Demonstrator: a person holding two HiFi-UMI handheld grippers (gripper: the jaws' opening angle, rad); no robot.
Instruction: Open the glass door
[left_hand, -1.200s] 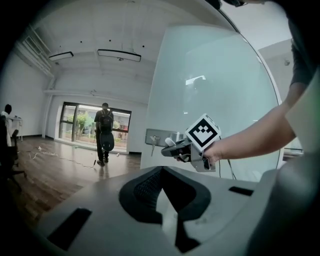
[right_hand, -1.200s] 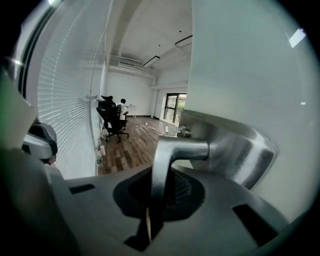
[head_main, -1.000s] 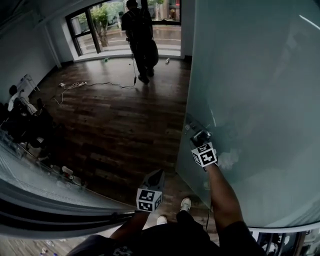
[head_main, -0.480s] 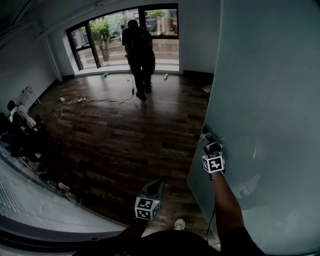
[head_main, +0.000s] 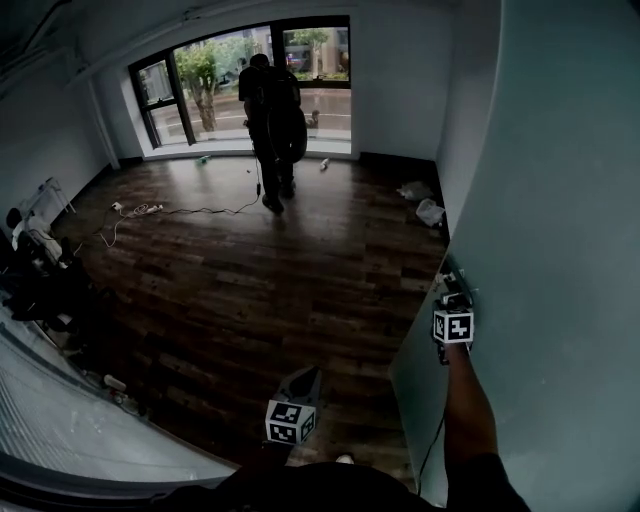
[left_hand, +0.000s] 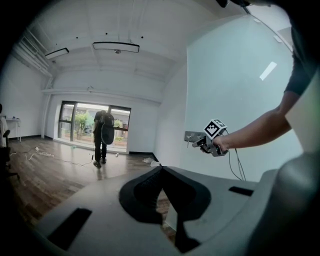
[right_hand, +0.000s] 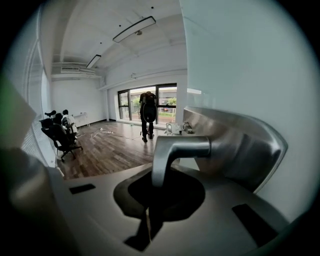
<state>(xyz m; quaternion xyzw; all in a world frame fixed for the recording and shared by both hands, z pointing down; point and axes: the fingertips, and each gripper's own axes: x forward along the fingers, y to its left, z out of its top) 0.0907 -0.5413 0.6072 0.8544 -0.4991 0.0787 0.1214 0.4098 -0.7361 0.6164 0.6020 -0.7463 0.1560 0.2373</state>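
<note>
- The tall frosted pale-green glass door (head_main: 560, 200) fills the right side of my head view. It stands upright, with its free edge toward the dark wooden plank floor (head_main: 250, 270).
- Near that edge is the brushed-metal lever handle (right_hand: 176, 149), mounted on a rounded metal backplate (right_hand: 240, 145). In the right gripper view the lever runs out from the plate and bends down between the jaws.
- My right gripper (head_main: 452, 290) is up at the door with the arm stretched out. Its jaws are drawn in around the downturned end of the lever and have hold of it. The contact point sits in shadow, so I take the clamp as likely snug rather than certain.
- My left gripper (head_main: 304, 380) hangs low in front of my body, well apart from the door. In its own view the two jaws meet at their tips, and there is nothing between them.
- A person in dark clothing (head_main: 272, 110) stands at the far end of the room, just in front of the wide black-framed window (head_main: 215, 70).
- A thin white cable (head_main: 150, 210) trails across the floor on the left.
- Some black office chairs (right_hand: 60, 136) stand by the left wall.
- Two crumpled white bags (head_main: 424, 205) lie by the wall beyond the door.
</note>
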